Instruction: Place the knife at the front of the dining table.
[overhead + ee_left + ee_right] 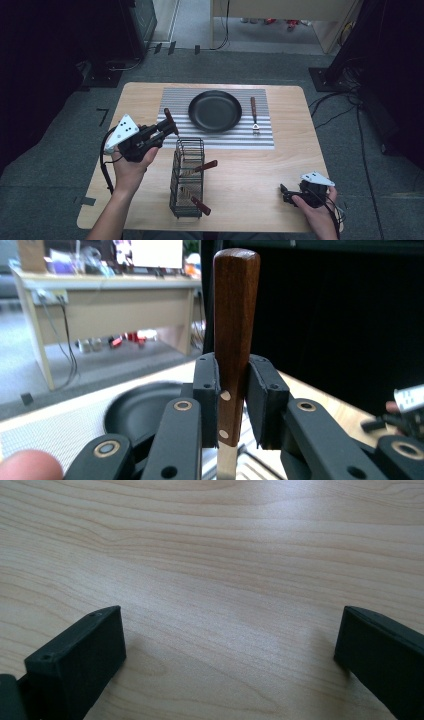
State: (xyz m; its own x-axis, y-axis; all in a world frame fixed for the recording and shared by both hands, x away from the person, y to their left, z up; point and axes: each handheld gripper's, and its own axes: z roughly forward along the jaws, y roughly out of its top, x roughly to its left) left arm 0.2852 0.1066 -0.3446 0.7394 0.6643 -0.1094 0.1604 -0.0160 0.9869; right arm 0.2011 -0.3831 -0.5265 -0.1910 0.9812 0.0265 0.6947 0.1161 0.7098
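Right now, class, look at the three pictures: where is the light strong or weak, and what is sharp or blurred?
High view: the table is evenly lit and the floor beyond it dark. Left gripper view: the wooden knife handle in the left hand-held gripper is sharp, while the desk behind is soft and bright. Right gripper view: the table shows soft glare at the top right and faint shadows beside the jaws.

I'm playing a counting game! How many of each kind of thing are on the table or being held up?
Wooden-handled utensils: 4 (held one, fork on the mat, two in the basket)
Black pan: 1
Wire basket: 1
Striped mat: 1
Total: 7
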